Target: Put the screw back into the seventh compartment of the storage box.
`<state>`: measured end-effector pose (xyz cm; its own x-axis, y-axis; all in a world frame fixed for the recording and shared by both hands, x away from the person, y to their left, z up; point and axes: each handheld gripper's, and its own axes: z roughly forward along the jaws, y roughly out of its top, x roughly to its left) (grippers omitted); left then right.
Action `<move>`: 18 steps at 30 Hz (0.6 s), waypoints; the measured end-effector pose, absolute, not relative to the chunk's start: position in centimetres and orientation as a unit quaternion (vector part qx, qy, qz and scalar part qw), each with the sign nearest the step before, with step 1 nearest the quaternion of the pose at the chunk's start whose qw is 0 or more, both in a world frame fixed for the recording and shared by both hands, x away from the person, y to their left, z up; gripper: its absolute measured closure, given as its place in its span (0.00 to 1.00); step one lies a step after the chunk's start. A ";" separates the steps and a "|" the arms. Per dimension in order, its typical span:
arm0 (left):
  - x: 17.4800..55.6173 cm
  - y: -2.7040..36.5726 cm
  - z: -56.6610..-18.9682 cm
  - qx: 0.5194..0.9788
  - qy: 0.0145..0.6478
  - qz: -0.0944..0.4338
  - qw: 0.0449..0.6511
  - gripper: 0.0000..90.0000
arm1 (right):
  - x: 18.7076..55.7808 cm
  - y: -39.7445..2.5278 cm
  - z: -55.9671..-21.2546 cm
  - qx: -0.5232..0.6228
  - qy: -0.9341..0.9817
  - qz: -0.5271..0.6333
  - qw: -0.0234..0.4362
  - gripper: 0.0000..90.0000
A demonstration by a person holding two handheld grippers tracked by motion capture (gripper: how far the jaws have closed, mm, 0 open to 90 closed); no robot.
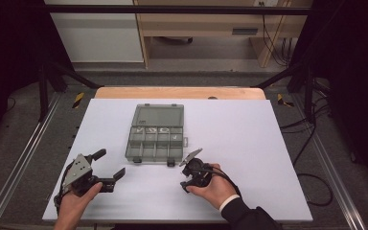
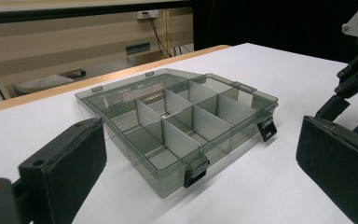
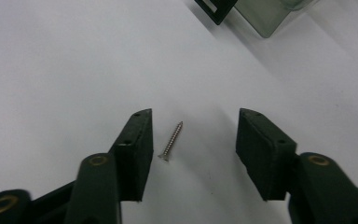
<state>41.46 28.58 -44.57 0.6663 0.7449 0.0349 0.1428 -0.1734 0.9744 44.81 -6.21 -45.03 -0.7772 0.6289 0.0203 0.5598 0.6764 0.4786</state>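
From the high view, a translucent grey plastic compartment box [image 1: 154,134] lies with its lid shut near the middle of the white table board [image 1: 249,143]. The left gripper [image 1: 109,165] rests on the board to the box's near left, jaws spread wide and empty. The right gripper [image 1: 191,168] sits just off the box's near right corner.

In the left gripper view, the box [image 2: 177,116] lies ahead between the parted jaws, its two black latches facing the camera.

In the right gripper view, a small silver flat-head screw [image 3: 170,140] lies flat on the board between the released jaws of the right gripper [image 3: 193,140], closer to the left-hand jaw. Its long axis runs along the jaws, tip pointing away, head nearest the camera. A corner of the box [image 3: 270,14] shows beyond.
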 end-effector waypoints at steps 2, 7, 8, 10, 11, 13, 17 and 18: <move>41.5 28.6 -44.6 0.718 0.310 0.267 0.563 0.02 | 44.8 -6.1 -45.1 0.324 0.914 0.235 0.071 0.58; 41.5 28.6 -44.6 0.718 0.309 0.267 0.563 0.02 | 44.8 -5.9 -45.2 0.322 0.915 0.234 0.064 0.70; 41.5 28.6 -44.6 0.718 0.309 0.267 0.563 0.02 | 44.8 -5.9 -45.3 0.319 0.916 0.234 0.064 0.72; 41.5 28.6 -44.6 0.718 0.310 0.267 0.563 0.02 | 44.7 -5.8 -45.3 0.322 0.915 0.235 0.060 0.76; 41.5 28.6 -44.6 0.718 0.310 0.267 0.563 0.02 | 44.7 -5.8 -45.3 0.319 0.917 0.232 0.060 0.79; 41.5 28.6 -44.6 0.718 0.310 0.267 0.563 0.02 | 44.6 -5.8 -45.3 0.317 0.918 0.232 0.059 0.81; 41.5 28.6 -44.6 0.718 0.309 0.267 0.563 0.02 | 44.5 -5.8 -45.5 0.312 0.920 0.230 0.056 0.88; 41.5 28.6 -44.6 0.718 0.309 0.267 0.563 0.02 | 44.5 -5.8 -45.5 0.311 0.921 0.230 0.056 0.90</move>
<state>41.46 28.60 -44.57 0.6659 0.7452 0.0353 0.1437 -0.1746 0.9741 44.52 -5.84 -45.49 -0.8007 0.5977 0.0394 0.5461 0.7014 0.4580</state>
